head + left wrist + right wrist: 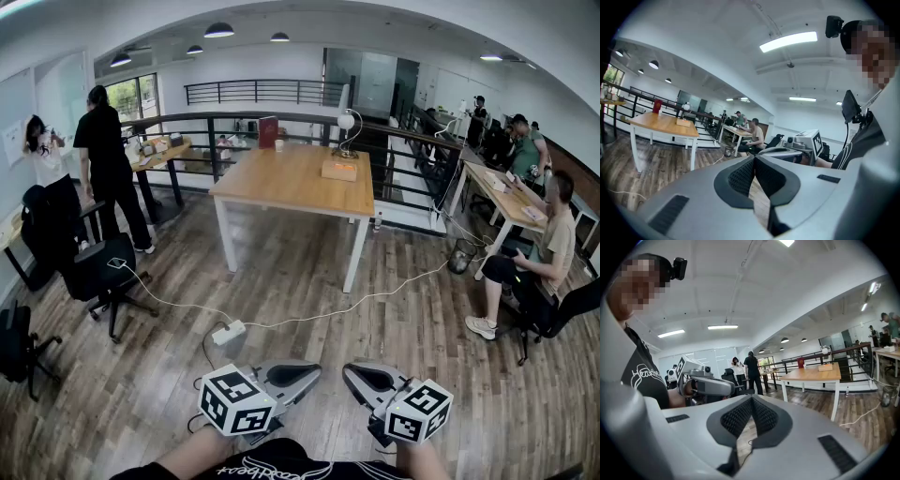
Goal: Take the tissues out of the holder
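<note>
Two grippers, left gripper [315,376] and right gripper [348,374], are sitting pressed together, empty, bottom centre. The wooden holder [339,170] (tissues unreadable) is resting on the table [281,183], upper centre, well apart. Walking over is risking snagging the floor cable [309,319].

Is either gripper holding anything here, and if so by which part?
Nothing is held: the left gripper and the right gripper are both shut, with nothing between their jaws.

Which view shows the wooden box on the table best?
The head view: the wooden box sits unobstructed on the table, seen from above. In the left gripper view the box is tiny and side-on; in the right gripper view likewise.
</note>
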Action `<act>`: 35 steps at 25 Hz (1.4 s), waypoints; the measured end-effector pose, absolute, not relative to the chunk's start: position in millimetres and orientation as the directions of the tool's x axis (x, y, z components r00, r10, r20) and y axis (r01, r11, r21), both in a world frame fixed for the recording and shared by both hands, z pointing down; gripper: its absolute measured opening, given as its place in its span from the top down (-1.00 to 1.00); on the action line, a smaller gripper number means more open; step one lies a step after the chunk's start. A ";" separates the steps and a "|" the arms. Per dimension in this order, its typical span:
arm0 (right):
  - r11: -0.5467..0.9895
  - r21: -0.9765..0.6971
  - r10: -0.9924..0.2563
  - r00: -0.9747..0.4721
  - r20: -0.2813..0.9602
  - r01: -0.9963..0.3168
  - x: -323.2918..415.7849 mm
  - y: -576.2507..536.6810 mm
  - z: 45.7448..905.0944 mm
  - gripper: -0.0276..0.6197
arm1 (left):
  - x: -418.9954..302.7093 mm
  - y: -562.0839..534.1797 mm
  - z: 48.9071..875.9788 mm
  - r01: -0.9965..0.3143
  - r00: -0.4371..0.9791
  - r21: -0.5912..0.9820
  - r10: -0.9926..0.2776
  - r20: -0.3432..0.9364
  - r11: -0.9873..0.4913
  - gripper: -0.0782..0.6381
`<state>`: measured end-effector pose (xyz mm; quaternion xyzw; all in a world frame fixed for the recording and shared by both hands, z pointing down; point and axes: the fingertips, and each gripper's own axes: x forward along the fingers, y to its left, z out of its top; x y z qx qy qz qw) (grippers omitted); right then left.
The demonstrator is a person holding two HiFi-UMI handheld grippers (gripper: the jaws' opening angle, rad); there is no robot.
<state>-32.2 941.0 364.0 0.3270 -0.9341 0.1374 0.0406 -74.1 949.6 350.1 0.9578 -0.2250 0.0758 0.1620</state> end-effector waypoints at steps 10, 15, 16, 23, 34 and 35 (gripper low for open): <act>0.770 -0.196 -0.584 -0.795 0.164 -0.607 -36.1 938.5 354.1 0.87 | -73.0 946.6 337.0 -0.468 0.880 0.253 -0.421 0.217 -0.847 0.74; 0.773 -0.198 -0.584 -0.798 0.151 -0.603 -38.7 939.4 350.0 0.87 | -79.3 948.6 331.5 -0.479 0.874 0.237 -0.436 0.215 -0.845 0.74; 0.769 -0.209 -0.587 -0.797 0.146 -0.604 -38.9 937.9 349.3 0.87 | -82.0 947.8 331.3 -0.482 0.873 0.239 -0.439 0.212 -0.843 0.74; 0.756 -0.263 -0.587 -0.798 0.135 -0.600 -45.9 917.8 350.0 0.87 | -95.0 930.6 335.0 -0.494 0.868 0.253 -0.453 0.202 -0.832 0.74; 0.755 -0.284 -0.563 -0.806 0.182 -0.591 -71.6 809.1 389.5 0.86 | -122.8 820.3 364.6 -0.503 0.863 0.274 -0.458 0.215 -0.820 0.74; 0.753 -0.293 -0.560 -0.808 0.184 -0.589 -73.5 791.2 394.8 0.86 | -124.8 801.6 369.8 -0.503 0.863 0.283 -0.456 0.217 -0.817 0.74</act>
